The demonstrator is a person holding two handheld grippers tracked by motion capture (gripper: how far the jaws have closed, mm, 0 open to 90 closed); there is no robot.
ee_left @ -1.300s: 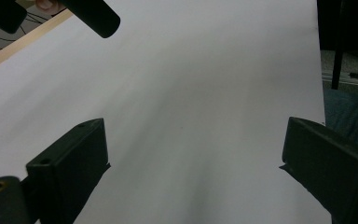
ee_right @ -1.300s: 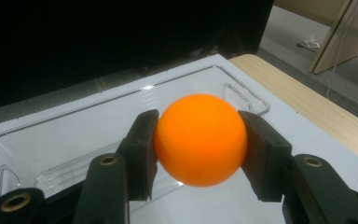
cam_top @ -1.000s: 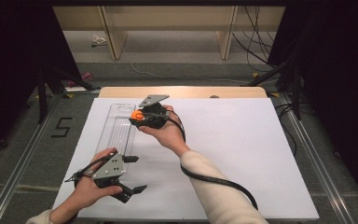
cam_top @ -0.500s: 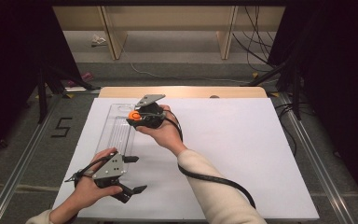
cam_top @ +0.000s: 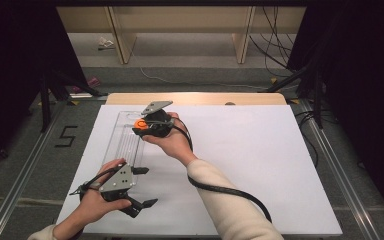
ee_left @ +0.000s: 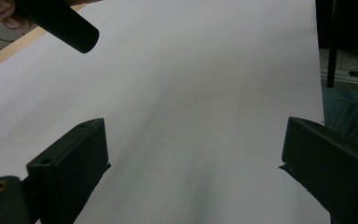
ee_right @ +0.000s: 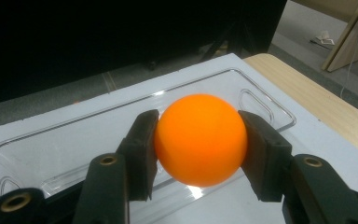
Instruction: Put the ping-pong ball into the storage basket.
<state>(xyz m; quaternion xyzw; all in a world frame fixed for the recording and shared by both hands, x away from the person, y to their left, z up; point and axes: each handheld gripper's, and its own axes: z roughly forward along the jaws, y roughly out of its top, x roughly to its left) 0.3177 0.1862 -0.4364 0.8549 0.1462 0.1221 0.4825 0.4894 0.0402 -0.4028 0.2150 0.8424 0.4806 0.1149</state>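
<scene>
Little has changed across the second. The right tongs, clamped on the orange ball, have crept slightly toward the left edge of the high view, so the ball now hangs a touch further in over the far end of the clear tray. The right forearm has shifted along with them.

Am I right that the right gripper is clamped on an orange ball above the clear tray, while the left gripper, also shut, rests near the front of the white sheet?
Not quite. The left gripper is open: the left gripper view shows its jaws standing wide apart over the white sheet, with nothing between them. The rest holds: the right gripper is shut on the orange ball above the clear tray.
</scene>
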